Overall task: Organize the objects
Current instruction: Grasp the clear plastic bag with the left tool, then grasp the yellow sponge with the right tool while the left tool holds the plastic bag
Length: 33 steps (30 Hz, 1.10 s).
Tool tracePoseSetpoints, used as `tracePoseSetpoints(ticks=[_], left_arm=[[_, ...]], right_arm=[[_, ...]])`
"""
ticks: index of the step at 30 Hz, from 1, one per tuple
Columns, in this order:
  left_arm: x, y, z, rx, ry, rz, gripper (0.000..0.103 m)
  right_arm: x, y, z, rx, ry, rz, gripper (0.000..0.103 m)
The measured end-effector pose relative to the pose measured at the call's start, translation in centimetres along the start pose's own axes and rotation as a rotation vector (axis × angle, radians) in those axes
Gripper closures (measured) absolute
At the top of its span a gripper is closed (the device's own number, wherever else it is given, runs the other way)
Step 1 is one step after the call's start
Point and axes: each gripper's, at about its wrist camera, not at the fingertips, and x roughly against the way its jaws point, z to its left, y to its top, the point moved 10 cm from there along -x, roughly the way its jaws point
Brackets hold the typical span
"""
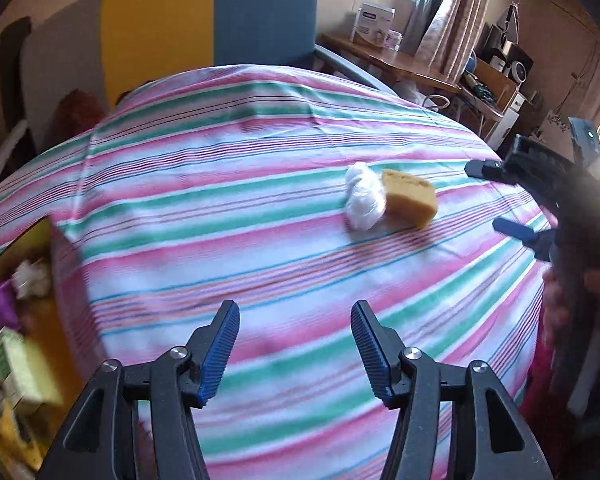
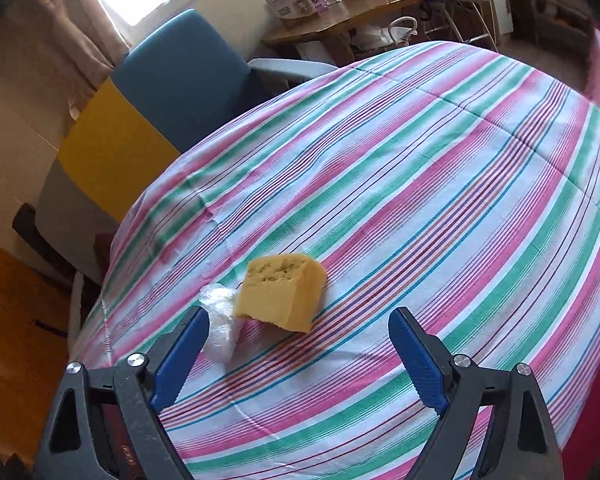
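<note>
- Right gripper (image 2: 296, 344): jaws gaping, empty, framing sponge (image 2: 282, 292) at lower centre for pickup.
- Left gripper (image 1: 296, 344): parted, empty, hovering over striped cloth (image 1: 220, 184).
- Plastic bag (image 2: 220, 320): lying against sponge's left.

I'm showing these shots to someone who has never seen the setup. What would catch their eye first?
Most likely the yellow sponge lying on the striped pink, green and white cloth, with a crumpled clear plastic bag touching its side. Next, the right tongs with their blue pads spread wide just short of the sponge, nothing between them. The left tongs are open too, farther back over bare cloth.
</note>
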Motion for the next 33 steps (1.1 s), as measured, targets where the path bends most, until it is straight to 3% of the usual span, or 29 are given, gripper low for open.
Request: tracePoseSetpoints(ticks=[5, 14, 15, 16, 20, 24, 29, 33], left_arm=[[-3.1, 3.8, -2.8, -0.04, -0.044, -0.014, 0.048], [-11.4, 8.0, -6.1, -0.019, -0.115, 0.063, 0.048], [-12.4, 8.1, -6.1, -0.013, -0.115, 0.077, 0.05], [-13.1, 8.1, -5.9, -0.001, -0.112, 0.083, 0.066], [-12.2, 6.6, -4.2, 0.103, -0.149, 0.081, 0.068], [-8.2, 3.2, -2.5, 0.07, -0.079, 0.029, 0.068], [-4.1, -3.2, -1.3, 0.038, 0.007, 0.0, 0.068], [-1.8, -7.5, -2.1, -0.025, 0.007, -0.067, 0.067]], right_arm=[[-0.2, -0.2, 0.3, -0.024, 0.041, 0.019, 0.01], [-0.8, -0.3, 0.3, -0.048, 0.066, 0.046, 0.01], [-1.0, -0.4, 0.2, -0.054, 0.065, 0.05, 0.01], [-1.1, -0.4, 0.1, -0.056, 0.063, 0.053, 0.01], [-1.4, -0.3, 0.9, 0.007, 0.05, 0.061, 0.015], [-1.1, 0.1, 1.7, 0.091, 0.018, 0.035, 0.017], [-1.3, 0.2, 0.9, 0.074, 0.006, 0.056, 0.017], [-1.8, -0.1, -0.1, 0.054, -0.025, 0.086, 0.017]])
